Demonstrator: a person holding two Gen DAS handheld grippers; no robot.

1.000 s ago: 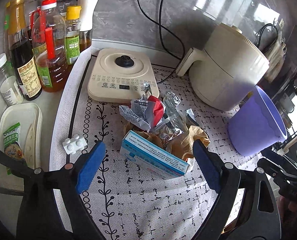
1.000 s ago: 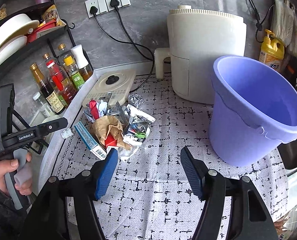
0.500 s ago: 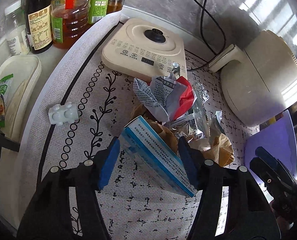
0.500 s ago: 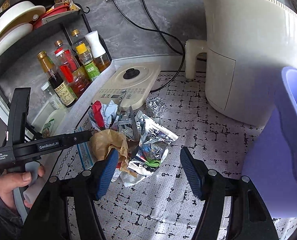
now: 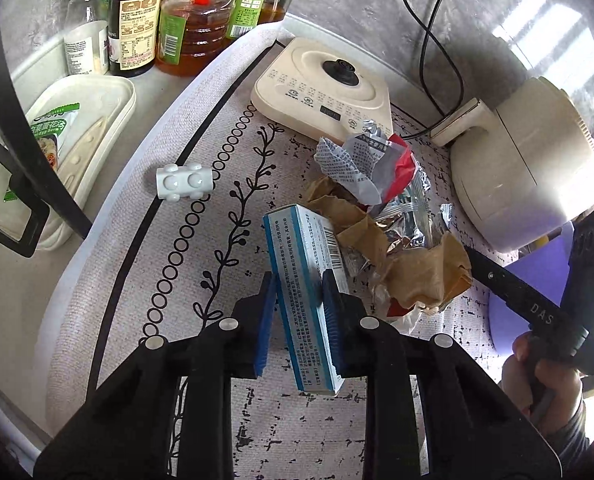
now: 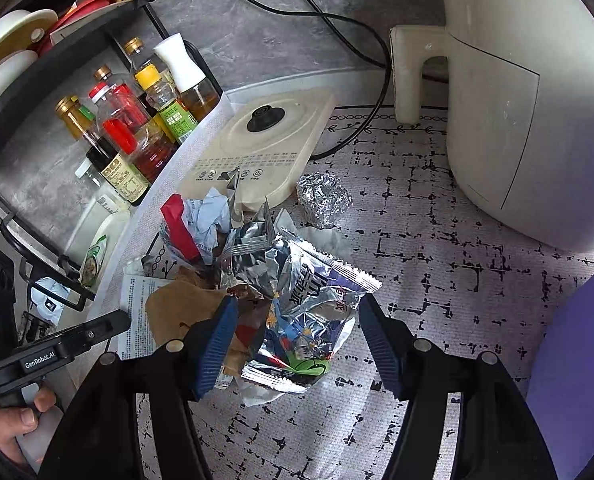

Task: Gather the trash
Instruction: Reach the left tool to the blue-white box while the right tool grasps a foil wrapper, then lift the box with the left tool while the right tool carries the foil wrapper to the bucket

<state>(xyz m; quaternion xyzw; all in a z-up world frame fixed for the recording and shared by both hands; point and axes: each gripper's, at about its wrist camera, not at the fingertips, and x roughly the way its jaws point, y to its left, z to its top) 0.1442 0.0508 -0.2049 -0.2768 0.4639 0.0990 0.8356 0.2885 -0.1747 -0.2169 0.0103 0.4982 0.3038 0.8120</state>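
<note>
A pile of trash lies on the patterned mat. In the left wrist view my left gripper (image 5: 299,316) is shut on a blue and white carton box (image 5: 303,276) at the pile's near edge. Behind it lie crumpled brown paper (image 5: 417,272), a red and grey wrapper (image 5: 369,160) and foil. In the right wrist view my right gripper (image 6: 297,344) is open, its jaws on either side of a silver snack bag (image 6: 309,304). A foil ball (image 6: 323,198) sits apart behind it. The purple bucket (image 6: 577,360) stands at the right.
A cream air fryer (image 6: 529,92) stands at the back right with cords behind. A flat cream cooker base (image 5: 329,92) sits behind the pile. Bottles (image 5: 185,16) and a white tray (image 5: 77,128) stand left of the mat. A small white block (image 5: 183,180) lies on the mat.
My left gripper moved forward and shut on the carton box. My right gripper moved forward and down over the silver snack bag, staying open.
</note>
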